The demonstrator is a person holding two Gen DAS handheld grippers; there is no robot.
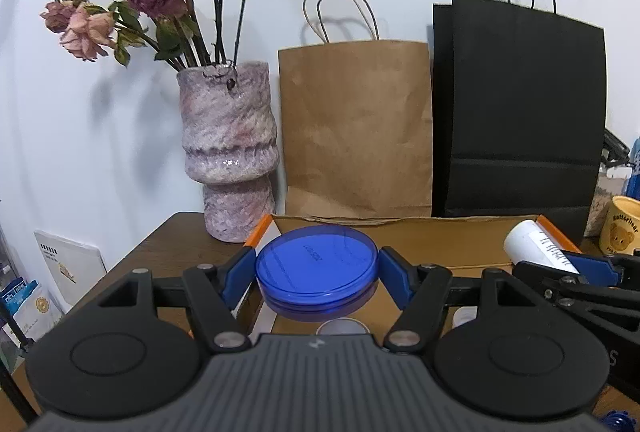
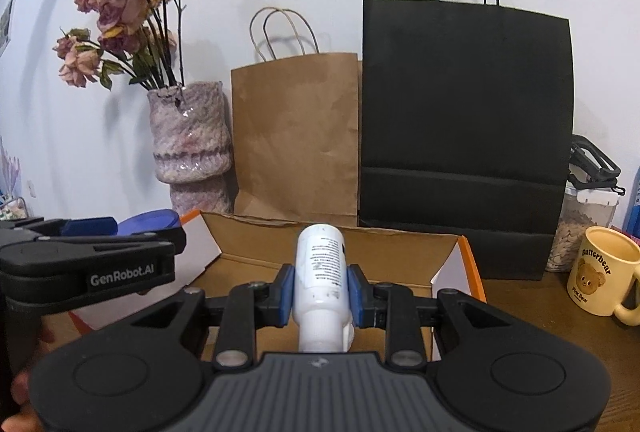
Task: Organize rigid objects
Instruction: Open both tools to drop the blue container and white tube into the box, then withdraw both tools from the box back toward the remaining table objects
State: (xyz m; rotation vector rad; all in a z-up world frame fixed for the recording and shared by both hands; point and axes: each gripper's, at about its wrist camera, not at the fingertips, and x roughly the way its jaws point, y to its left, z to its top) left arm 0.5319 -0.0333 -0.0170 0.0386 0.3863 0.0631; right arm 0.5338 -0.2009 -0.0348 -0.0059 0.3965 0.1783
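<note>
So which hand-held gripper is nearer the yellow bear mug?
Right. The right hand-held gripper, shut on the white bottle, is just left of the mug; the left hand-held gripper holds the blue jar farther left.

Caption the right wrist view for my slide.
Right hand-held gripper clamps a white bottle above an open cardboard box.

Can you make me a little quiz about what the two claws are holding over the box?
1. True or false: the left claw is shut on the blue round jar.
2. What does the right claw hold? A) yellow bear mug B) white bottle C) vase
3. Fill in: both things are held above the open cardboard ____.

Key:
1. True.
2. B, the white bottle; the mug stands on the table.
3. box.
</note>
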